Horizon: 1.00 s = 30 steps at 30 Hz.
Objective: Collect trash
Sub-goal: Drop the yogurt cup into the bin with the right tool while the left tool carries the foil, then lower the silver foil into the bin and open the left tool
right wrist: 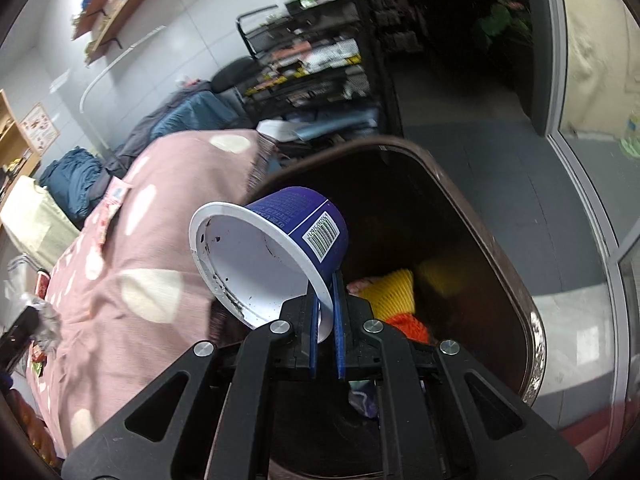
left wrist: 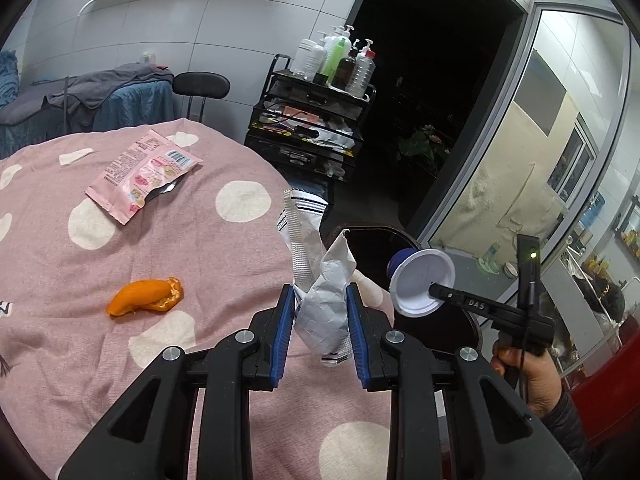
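Note:
My left gripper (left wrist: 320, 300) is shut on a crumpled white wrapper (left wrist: 324, 304) and holds it above the right edge of the pink dotted tablecloth (left wrist: 224, 248). An orange peel (left wrist: 146, 295) and a pink snack packet (left wrist: 144, 174) lie on the cloth to the left. My right gripper (right wrist: 326, 280) is shut on the rim of a blue cup (right wrist: 276, 256) with a white inside, held tilted over the open dark brown trash bin (right wrist: 460, 208). The cup also shows in the left wrist view (left wrist: 420, 280), beside the wrapper.
The bin holds yellow netting (right wrist: 394, 292) and orange scraps (right wrist: 412, 328). A black cart (left wrist: 312, 128) with bottles stands behind the table, next to a black stool (left wrist: 202, 86) and a bed with blue bedding (left wrist: 100, 104). A glass door (left wrist: 540, 160) is at the right.

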Tool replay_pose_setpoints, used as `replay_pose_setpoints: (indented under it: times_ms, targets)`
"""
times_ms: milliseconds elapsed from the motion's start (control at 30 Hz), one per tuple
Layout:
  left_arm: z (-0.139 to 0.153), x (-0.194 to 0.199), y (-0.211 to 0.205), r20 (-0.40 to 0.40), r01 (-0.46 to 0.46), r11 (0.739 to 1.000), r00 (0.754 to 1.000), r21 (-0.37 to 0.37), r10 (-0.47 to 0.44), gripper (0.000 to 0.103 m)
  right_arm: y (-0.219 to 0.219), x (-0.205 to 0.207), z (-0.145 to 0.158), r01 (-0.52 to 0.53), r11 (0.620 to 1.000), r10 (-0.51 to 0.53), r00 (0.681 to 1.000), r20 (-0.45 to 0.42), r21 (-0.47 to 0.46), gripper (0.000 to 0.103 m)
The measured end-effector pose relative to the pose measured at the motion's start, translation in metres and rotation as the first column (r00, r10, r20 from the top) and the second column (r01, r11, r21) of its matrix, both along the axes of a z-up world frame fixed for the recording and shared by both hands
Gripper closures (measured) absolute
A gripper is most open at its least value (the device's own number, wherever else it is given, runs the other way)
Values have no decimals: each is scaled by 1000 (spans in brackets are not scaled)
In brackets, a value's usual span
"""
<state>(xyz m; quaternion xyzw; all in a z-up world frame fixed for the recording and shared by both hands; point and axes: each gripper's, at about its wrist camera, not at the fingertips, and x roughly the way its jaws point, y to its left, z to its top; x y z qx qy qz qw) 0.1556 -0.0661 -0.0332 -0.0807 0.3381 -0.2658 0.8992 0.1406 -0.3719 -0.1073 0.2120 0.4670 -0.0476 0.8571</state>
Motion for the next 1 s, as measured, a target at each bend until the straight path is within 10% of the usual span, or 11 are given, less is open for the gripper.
replay_pose_setpoints:
  times_ms: [167, 267, 1000]
  targets:
    - [-1, 0, -8, -2, 17, 1000, 1000, 7, -17, 76, -4, -6, -7, 35, 999, -35, 999, -13, 5, 79]
    - [0, 2, -14, 0, 27, 1000, 1000, 12, -27, 76, -5, -13, -5, 54, 999, -54, 998, 15, -1, 42]
    - [3, 29, -90, -29, 197, 980, 980, 37, -196, 76, -26, -33, 32, 165, 986, -161, 979, 127, -26, 26]
